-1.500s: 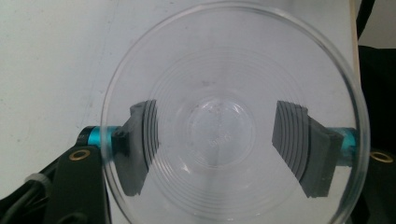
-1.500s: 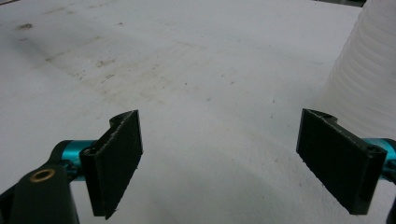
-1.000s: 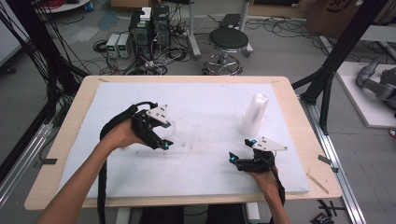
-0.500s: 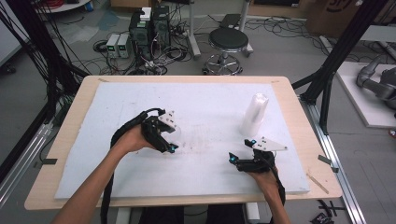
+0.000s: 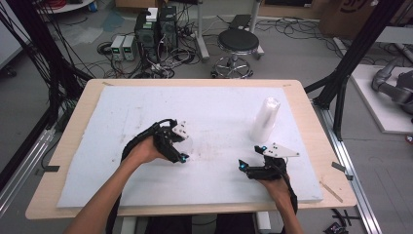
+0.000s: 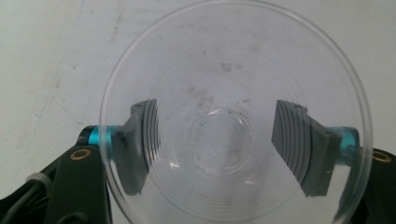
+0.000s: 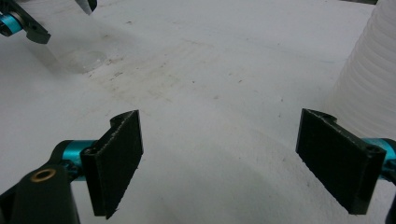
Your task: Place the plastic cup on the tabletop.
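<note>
Clear cup [image 6: 233, 116] mid-board, well inside foam edges [image 5: 311, 197].

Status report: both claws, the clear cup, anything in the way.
Left claw shut on clear cup, held over white mat. Right claw open, empty. Cup stack upright beside right claw, off to the side.

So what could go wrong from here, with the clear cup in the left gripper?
The left gripper pinches a thin clear cup by its walls, so too firm a squeeze might buckle it or let it slip. The cup hangs near the white board, so an uneven set-down could tip it. The right gripper rests open close to the cup stack and could nudge it.
</note>
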`<state>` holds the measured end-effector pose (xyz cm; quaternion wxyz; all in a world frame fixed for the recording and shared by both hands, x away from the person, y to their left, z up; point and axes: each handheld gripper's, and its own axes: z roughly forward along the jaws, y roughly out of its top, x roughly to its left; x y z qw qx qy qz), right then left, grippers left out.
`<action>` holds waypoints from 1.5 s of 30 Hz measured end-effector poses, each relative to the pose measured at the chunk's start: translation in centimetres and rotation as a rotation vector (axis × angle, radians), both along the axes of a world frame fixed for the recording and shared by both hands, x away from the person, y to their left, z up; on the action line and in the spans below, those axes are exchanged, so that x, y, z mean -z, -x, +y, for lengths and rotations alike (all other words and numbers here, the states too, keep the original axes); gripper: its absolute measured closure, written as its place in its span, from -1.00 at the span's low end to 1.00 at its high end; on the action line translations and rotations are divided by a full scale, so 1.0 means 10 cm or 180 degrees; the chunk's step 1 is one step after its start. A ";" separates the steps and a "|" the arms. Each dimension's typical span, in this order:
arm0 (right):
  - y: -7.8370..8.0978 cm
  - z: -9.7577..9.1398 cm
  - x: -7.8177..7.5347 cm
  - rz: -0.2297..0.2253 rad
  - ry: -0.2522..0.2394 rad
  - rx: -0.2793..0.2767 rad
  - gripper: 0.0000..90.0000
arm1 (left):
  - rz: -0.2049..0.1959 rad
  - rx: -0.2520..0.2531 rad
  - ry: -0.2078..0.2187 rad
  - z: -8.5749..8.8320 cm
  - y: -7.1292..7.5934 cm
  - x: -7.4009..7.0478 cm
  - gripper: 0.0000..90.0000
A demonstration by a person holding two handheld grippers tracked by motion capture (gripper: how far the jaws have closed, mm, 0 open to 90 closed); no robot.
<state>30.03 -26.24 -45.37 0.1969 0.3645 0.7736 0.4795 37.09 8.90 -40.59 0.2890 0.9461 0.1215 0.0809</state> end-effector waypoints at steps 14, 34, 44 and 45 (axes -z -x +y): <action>0.00 0.00 0.00 0.0014 0.0001 -0.0040 -0.67 | 0.0112 -0.0217 0.0053 0.06 -0.01 0.13 -0.76; 0.01 -0.03 0.00 -0.0048 -0.0099 -0.0059 -0.67 | -0.0451 -0.1145 0.1402 1.16 0.70 0.38 -0.82; 0.03 -0.04 0.00 -0.0077 -0.0119 -0.0085 -0.67 | -0.0716 -0.1443 0.1888 1.31 0.88 0.55 -0.82; 0.03 -0.04 0.00 -0.0084 -0.0127 -0.0085 -0.67 | -0.0749 -0.1470 0.1879 1.32 0.89 0.56 -0.82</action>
